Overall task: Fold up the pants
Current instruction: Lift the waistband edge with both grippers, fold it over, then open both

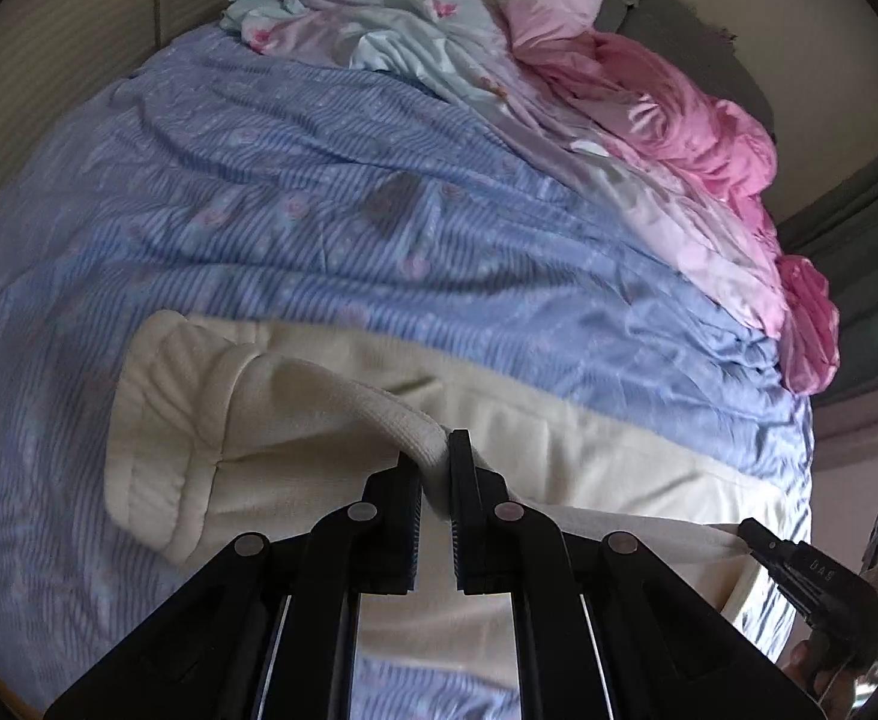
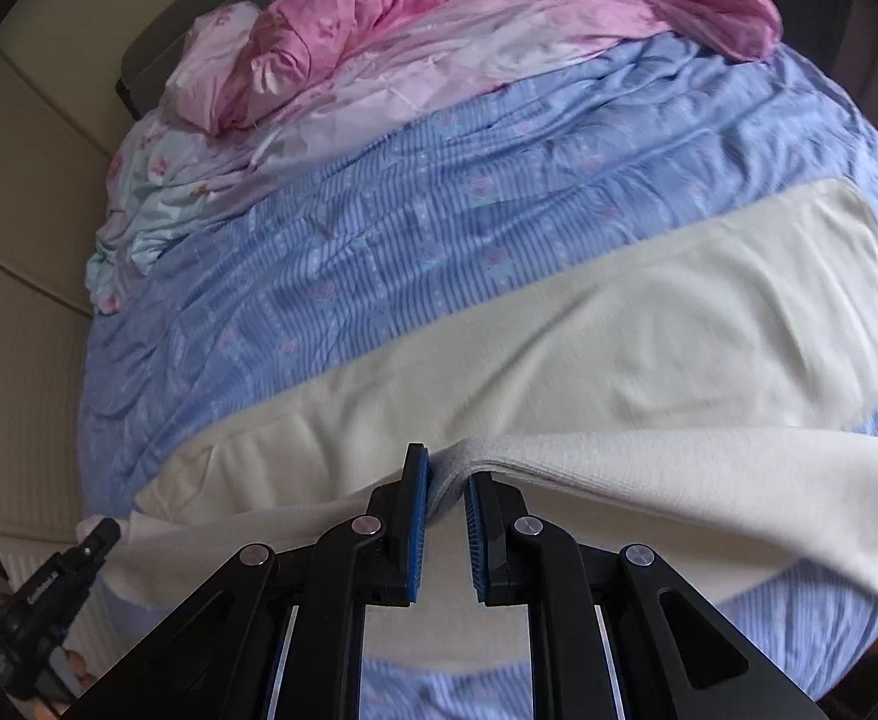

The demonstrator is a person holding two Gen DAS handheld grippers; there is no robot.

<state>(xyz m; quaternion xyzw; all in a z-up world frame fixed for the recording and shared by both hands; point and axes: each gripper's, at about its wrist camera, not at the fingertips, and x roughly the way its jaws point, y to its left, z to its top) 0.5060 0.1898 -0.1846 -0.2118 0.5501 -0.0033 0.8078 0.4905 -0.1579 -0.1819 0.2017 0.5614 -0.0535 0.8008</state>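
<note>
Lying across a blue striped bedspread (image 1: 330, 192), a pair of cream pants (image 1: 589, 438) is being lifted along its near edge by two hand-held grippers. The left gripper (image 1: 435, 468) has its jaws clamped on a thick ribbed band of the pants, probably the waistband, which rises from the bedspread up into the fingers. The right gripper (image 2: 446, 483) has its jaws closed on a bunched fold of the same near edge, with blue pads (image 2: 417, 516) pressing the cloth. The pants' long axis runs side to side, crosswise to both grippers, and the raised edge stretches between them; each gripper shows at the edge of the other's view. The far half of the pants rests flat on the bedspread, straight ahead of both pairs of jaws, so the next move likely carries the held edge forward over it. Neither hand looks clearly nearer. Beyond the pants, well apart on the far side of the bedspread, sit a rumpled pink quilt (image 2: 378, 6) and pale floral bedding (image 1: 342, 12); nothing stands in the way.
</note>
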